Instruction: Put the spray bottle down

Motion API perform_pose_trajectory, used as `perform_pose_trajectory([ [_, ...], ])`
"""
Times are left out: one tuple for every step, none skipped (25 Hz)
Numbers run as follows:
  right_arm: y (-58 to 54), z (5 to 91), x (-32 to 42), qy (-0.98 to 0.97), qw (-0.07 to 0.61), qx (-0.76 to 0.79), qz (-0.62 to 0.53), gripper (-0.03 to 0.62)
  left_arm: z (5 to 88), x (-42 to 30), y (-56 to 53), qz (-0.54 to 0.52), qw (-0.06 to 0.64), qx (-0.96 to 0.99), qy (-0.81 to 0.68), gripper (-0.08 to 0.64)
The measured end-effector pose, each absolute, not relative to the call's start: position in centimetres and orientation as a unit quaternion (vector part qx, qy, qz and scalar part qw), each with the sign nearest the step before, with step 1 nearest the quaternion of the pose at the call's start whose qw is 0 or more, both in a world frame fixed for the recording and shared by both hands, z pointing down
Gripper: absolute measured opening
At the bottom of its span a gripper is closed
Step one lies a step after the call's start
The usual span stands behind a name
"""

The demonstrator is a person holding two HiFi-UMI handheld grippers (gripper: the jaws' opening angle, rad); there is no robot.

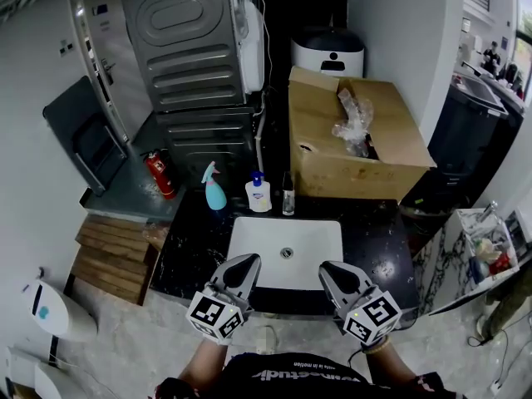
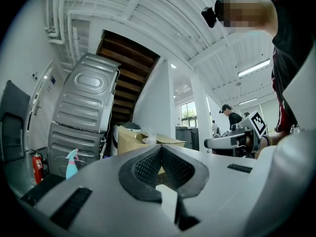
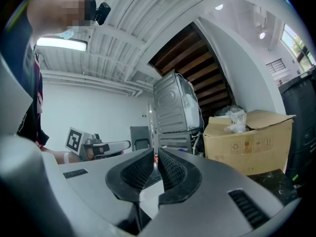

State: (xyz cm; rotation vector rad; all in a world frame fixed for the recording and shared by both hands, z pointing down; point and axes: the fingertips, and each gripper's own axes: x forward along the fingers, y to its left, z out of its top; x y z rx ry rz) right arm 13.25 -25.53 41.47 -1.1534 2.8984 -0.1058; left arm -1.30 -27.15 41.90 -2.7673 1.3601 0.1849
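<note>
A stacked washer (image 1: 187, 48) and a cardboard box (image 1: 349, 152) are seen behind a dark counter (image 1: 195, 248), into which a white sink (image 1: 287, 252) is set.

The left gripper (image 1: 243, 266) and the right gripper (image 1: 330, 269) are held side by side over the sink's near edge. In each gripper view the jaws are seen pressed together at the tips, with nothing between them: both claws are clenched and empty.

The spray bottle (image 1: 214, 188) is found upright on the counter behind the sink's left corner, well apart from both grippers. The task is therefore judged done, or nearly so.

A soap bottle (image 1: 258, 194) stands near the spray bottle on its right, and a small dark bottle (image 1: 288, 196) just beside that.

Little risk is left. If the grippers are swung forward carelessly, the spray bottle, tall and narrow, could be knocked over or pushed off the counter's back edge. The two neighbouring bottles could be toppled by the same sweep. If a regrasp is attempted with the jaws clenched, the bottle would only be shoved, not caught.
</note>
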Motion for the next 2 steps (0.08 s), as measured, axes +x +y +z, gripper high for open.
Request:
perform_pose_trajectory([
  [-25.51, 41.47, 13.25, 0.928, 0.01, -0.37, -0.034, 0.043, 41.88, -1.31, -27.17, 0.06, 0.026, -0.896, 0.44, 0.014],
  [-25.5, 41.46, 13.26, 0.928, 0.009, -0.37, -0.034, 0.043, 41.86, -1.31, -27.19, 0.06, 0.026, -0.896, 0.44, 0.014],
])
